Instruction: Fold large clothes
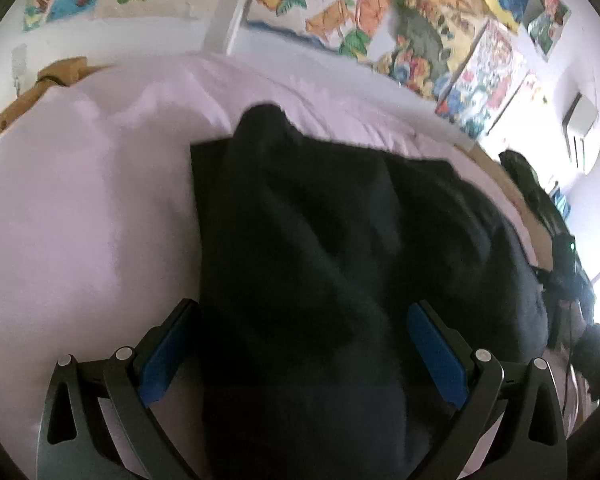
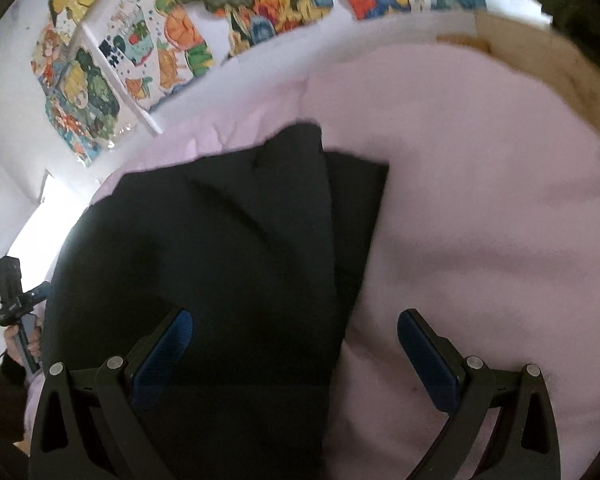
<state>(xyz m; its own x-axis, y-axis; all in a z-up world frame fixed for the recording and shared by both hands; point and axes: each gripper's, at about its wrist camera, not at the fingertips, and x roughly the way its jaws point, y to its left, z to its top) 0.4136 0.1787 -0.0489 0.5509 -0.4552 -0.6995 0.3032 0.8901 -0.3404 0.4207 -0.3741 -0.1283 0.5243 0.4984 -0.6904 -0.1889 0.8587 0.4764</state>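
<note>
In the left wrist view, a pale pink bed sheet [image 1: 80, 208] is filling the left of the frame, and a dark garment [image 1: 340, 240] is lying across the centre and right, bunched into soft folds. The left gripper [image 1: 300, 320] is hovering at the bottom centre with its blue-padded fingers [image 1: 164, 360] spread wide, the dark cloth sitting between them. Colourful drawings [image 1: 420, 32] are hanging along the top. In the right wrist view, the garment [image 2: 220, 248] is lying left of centre with the sheet [image 2: 480, 200] to the right. The right gripper [image 2: 294, 328] is also spread wide, straddling the garment's right edge.
</note>
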